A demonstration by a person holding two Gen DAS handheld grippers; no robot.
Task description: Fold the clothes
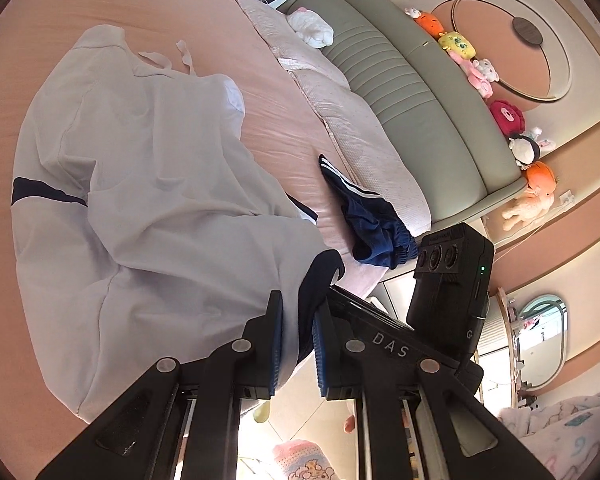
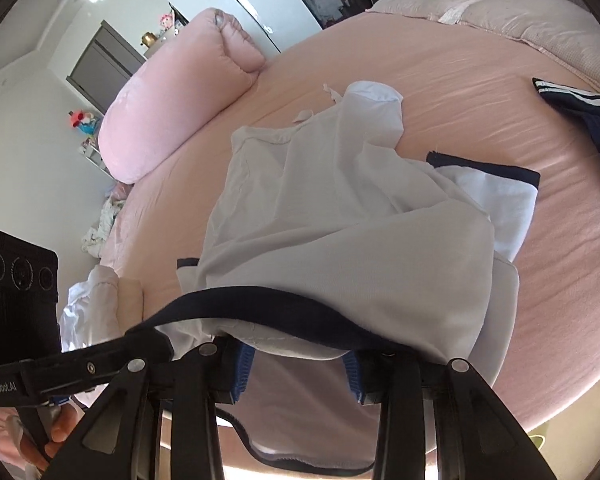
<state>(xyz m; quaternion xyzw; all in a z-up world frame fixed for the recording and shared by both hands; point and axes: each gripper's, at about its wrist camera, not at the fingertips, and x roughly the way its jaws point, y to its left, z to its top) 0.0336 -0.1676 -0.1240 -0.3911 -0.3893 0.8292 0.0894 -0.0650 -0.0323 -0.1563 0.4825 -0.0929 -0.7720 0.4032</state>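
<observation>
So: my left tongs [image 1: 296, 344] and right tongs [image 2: 296, 376] each grip the grey top's [image 1: 140, 184] navy hem; folding barely begun, navy shorts [image 1: 372, 224] untouched.

This is a bedroom in a home. A wide bed with a smooth pink fitted sheet [image 1: 284, 92] fills most of both views, with a rumpled pale pink quilt [image 1: 340, 108] bunched along its far edge. Behind it, in the upper right of the left wrist view, runs a padded grey-green headboard [image 1: 412, 92] with a row of small plush toys [image 1: 476, 68] lined up on its top ledge. In the upper left of the right wrist view a fat pink velvet pillow [image 2: 168, 104] lies on the bed, with white walls and a dark grey cabinet [image 2: 104, 60] beyond it.
</observation>
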